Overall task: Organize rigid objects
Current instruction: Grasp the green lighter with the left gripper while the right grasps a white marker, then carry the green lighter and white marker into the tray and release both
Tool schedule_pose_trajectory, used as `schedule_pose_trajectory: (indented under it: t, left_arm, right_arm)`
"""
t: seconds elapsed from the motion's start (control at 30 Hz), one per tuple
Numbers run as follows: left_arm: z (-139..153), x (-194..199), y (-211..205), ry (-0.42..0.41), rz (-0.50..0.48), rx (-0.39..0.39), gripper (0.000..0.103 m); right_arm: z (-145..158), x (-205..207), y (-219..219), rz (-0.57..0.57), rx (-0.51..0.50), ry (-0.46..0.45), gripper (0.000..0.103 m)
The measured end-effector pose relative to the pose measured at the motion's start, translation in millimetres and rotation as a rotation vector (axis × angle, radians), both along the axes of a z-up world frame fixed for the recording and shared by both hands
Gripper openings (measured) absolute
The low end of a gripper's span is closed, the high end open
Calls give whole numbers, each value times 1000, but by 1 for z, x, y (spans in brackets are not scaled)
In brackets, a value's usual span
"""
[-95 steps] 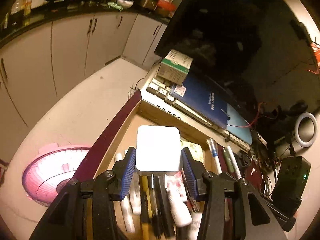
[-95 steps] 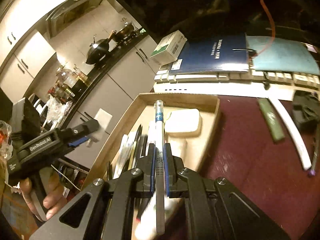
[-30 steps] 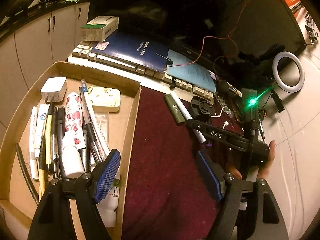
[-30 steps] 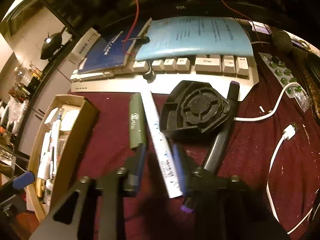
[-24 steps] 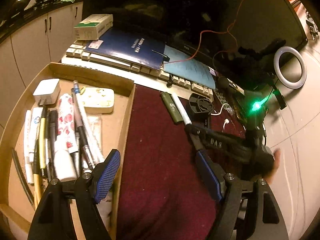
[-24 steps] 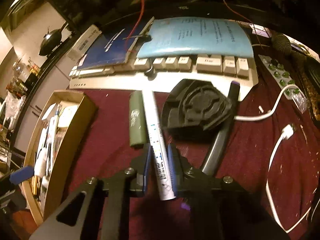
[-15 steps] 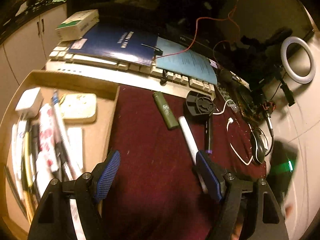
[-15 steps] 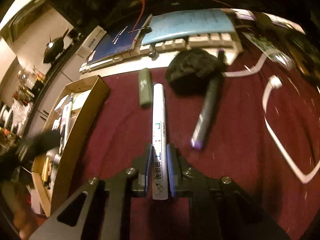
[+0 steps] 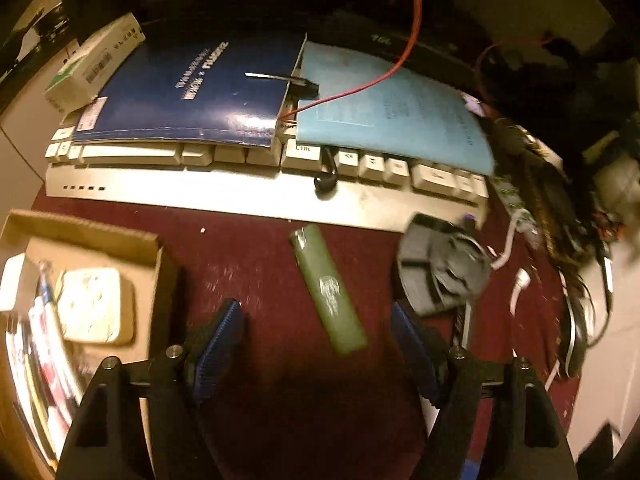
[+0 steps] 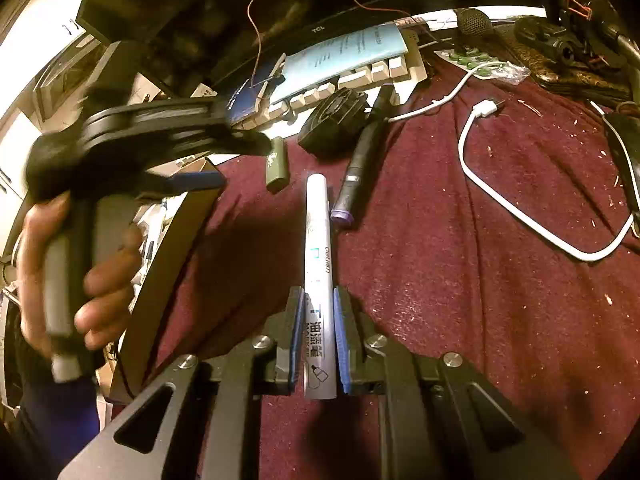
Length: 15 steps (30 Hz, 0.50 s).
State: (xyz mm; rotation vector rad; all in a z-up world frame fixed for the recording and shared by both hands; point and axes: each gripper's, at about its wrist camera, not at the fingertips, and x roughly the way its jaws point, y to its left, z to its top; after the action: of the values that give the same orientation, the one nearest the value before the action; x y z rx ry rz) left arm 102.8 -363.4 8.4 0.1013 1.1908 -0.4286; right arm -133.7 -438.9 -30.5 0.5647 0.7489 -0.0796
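Tongs on the right [image 10: 317,334] are clamped on the white marker [image 10: 318,280], the blue pads pressing its lower barrel; the marker is off the cloth and points toward 12 o'clock. Left tongs [image 9: 316,344] stand wide and empty, jaws having just drawn in slightly, with nothing pressed between them. The green lighter [image 9: 328,288] lies just ahead of them on the maroon cloth [image 9: 248,260] of the desk, slanted from 11 to 5 o'clock, not gripped.

Progress, as a judgement: partway. The cardboard tray [image 9: 88,228] at 9 o'clock of the left view already holds pens, tubes and a white plug adapter [image 9: 90,306] (contents blurred, count not possible). Left to do: the marker in hand is not yet in the tray; the lighter, the black pen [image 10: 362,168] with the purple end and the black round fan [image 10: 334,122] lie loose at 12 to 1 o'clock. Beyond them sits the keyboard [image 9: 248,188], with the dark blue booklet [image 9: 192,92] and pale blue booklet [image 9: 392,108] on it.

Change from a second ago: the marker then lay on the cloth beside the lighter with the right jaws open round it; it is now gripped and lifted clear. The left tongs, then near the tray, have swung over to the lighter.
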Motion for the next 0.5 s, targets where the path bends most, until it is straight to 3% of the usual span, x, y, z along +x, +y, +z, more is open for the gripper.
schedule_pose_trajectory:
  t: [0.13, 0.17, 0.23, 0.3, 0.37, 0.5]
  left_arm:
    - [-12, 10, -15, 2, -11, 58, 63]
    - [-12, 9, -19, -31, -16, 89, 60]
    - [-15, 7, -22, -61, -27, 138, 48]
    - [-16, 5, -20, -70, -36, 139, 39]
    - [-17, 1, -17, -70, -61, 143, 24]
    - [-15, -19, -3, -89, -118, 164, 21]
  right_arm:
    - [0, -1, 1, 6, -11, -2, 15]
    - [1, -1, 3, 9, -15, -2, 15]
    - [1, -2, 3, 11, -17, -3, 15]
    - [1, -2, 4, 11, -20, -3, 15]
    - [2, -2, 5, 12, -26, -3, 15]
    - [2, -2, 7, 15, -39, -2, 15]
